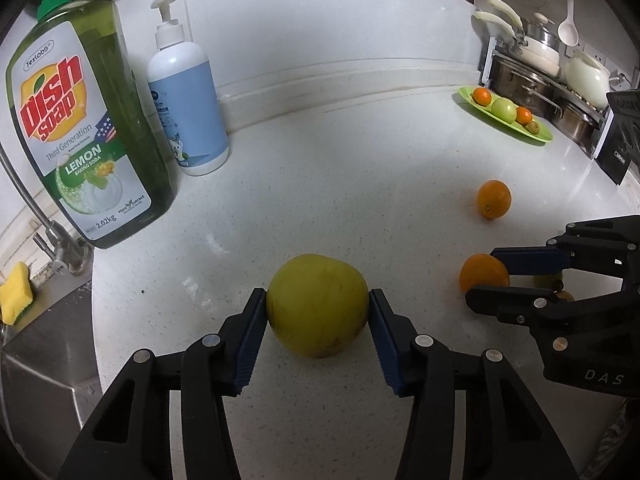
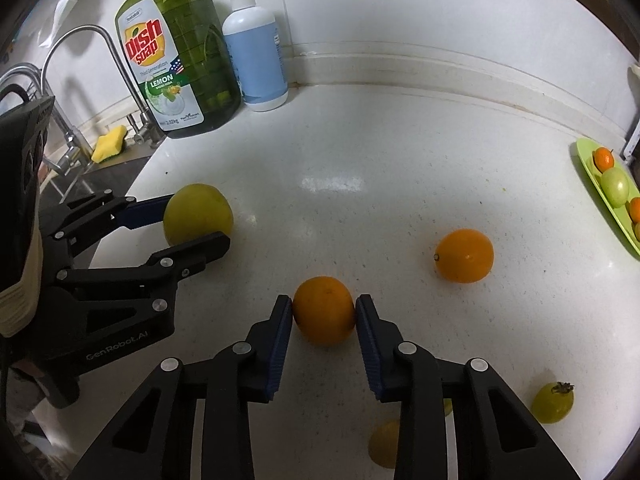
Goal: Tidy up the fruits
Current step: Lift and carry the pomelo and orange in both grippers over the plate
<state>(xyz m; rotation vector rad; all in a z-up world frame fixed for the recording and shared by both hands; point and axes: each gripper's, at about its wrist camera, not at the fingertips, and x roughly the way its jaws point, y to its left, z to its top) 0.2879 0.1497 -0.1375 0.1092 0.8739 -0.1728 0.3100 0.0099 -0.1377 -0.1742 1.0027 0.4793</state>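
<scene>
On the white counter (image 1: 320,168) a yellow-green apple (image 1: 318,306) sits between the blue pads of my left gripper (image 1: 318,300), which press on both its sides. The same apple (image 2: 198,214) and the left gripper (image 2: 196,220) show at the left of the right wrist view. My right gripper (image 2: 323,310) is shut on an orange (image 2: 324,310); the left wrist view shows this orange (image 1: 482,276) and right gripper (image 1: 486,274) at the right. A second orange (image 2: 464,255) (image 1: 494,199) lies loose farther back. A green plate (image 1: 516,128) (image 2: 592,184) at the back right holds several fruits.
A green dish soap bottle (image 1: 80,120) and a white pump bottle (image 1: 188,96) stand at the back left by the sink (image 1: 44,332), tap (image 2: 132,80) and yellow sponge (image 1: 16,298). Pots (image 1: 532,80) sit behind the plate. Two small yellow-green fruits (image 2: 554,402) (image 2: 384,444) lie near my right gripper.
</scene>
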